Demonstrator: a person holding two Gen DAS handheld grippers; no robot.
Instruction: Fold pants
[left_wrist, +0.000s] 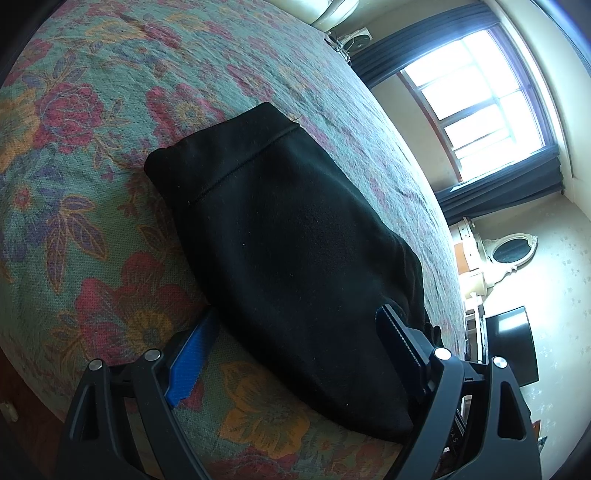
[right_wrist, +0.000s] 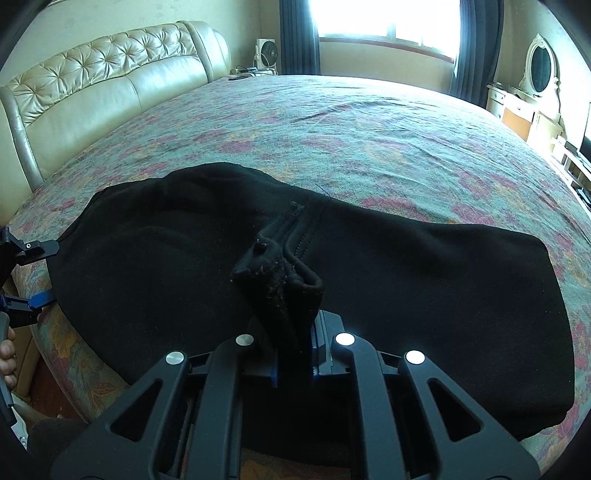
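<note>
Black pants (left_wrist: 288, 236) lie folded lengthwise on the floral bedspread (left_wrist: 92, 122), waistband at the far end. My left gripper (left_wrist: 295, 332) is open, its blue fingers (left_wrist: 192, 350) either side of the near end of the pants, one finger under the cloth edge. In the right wrist view the pants (right_wrist: 424, 266) stretch across the bed. My right gripper (right_wrist: 291, 332) is shut on a bunched-up fold of the black cloth (right_wrist: 280, 280) at the near edge. The left gripper also shows at the left (right_wrist: 40, 273), open by the pants' end.
A padded cream headboard (right_wrist: 92, 85) stands at the back left. A window with dark curtains (right_wrist: 388, 18), a small fan (right_wrist: 267, 55) and a dresser with an oval mirror (right_wrist: 539, 70) line the far wall. The bed's edge (right_wrist: 55, 369) is close to me.
</note>
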